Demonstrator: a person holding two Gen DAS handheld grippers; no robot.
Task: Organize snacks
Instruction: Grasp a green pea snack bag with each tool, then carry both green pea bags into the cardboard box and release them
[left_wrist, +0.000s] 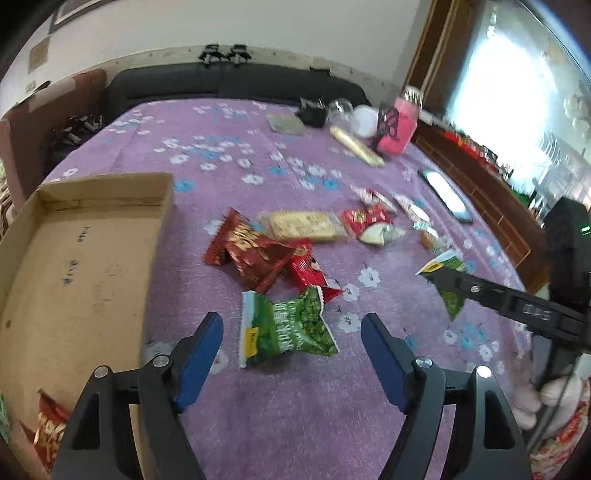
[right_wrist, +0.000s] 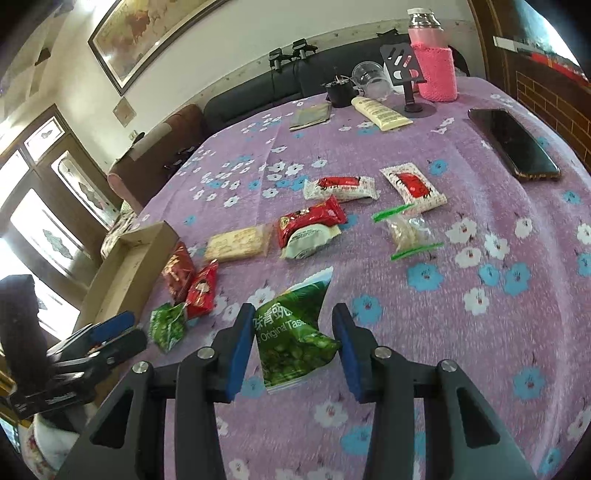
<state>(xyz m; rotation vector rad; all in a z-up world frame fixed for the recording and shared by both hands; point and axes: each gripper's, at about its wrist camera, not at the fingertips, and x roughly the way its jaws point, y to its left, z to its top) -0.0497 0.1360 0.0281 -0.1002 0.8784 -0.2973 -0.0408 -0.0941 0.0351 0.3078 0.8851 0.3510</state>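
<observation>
My left gripper (left_wrist: 291, 317) is open, hovering low over the purple flowered tablecloth. A green pea packet (left_wrist: 280, 332) lies flat between and just ahead of its blue pads, untouched. To its left stands an open cardboard box (left_wrist: 74, 258) with a red packet (left_wrist: 51, 428) in its near corner. My right gripper (right_wrist: 292, 310) is shut on a second green pea packet (right_wrist: 295, 339), crumpled between the pads and raised off the cloth; the left wrist view shows that packet (left_wrist: 452, 302) hanging from the right gripper (left_wrist: 454, 280). Loose red packets (left_wrist: 251, 254) and a pale biscuit pack (left_wrist: 303, 225) lie mid-table.
Further back lie two white-and-red packets (right_wrist: 340, 188), a clear bag with green ends (right_wrist: 410, 232) and a dark phone (right_wrist: 517, 147). At the far edge stand a pink bottle (right_wrist: 436, 70), a black stand (right_wrist: 406, 74), a cream tube (right_wrist: 380, 110) and a clear cup (right_wrist: 369, 77).
</observation>
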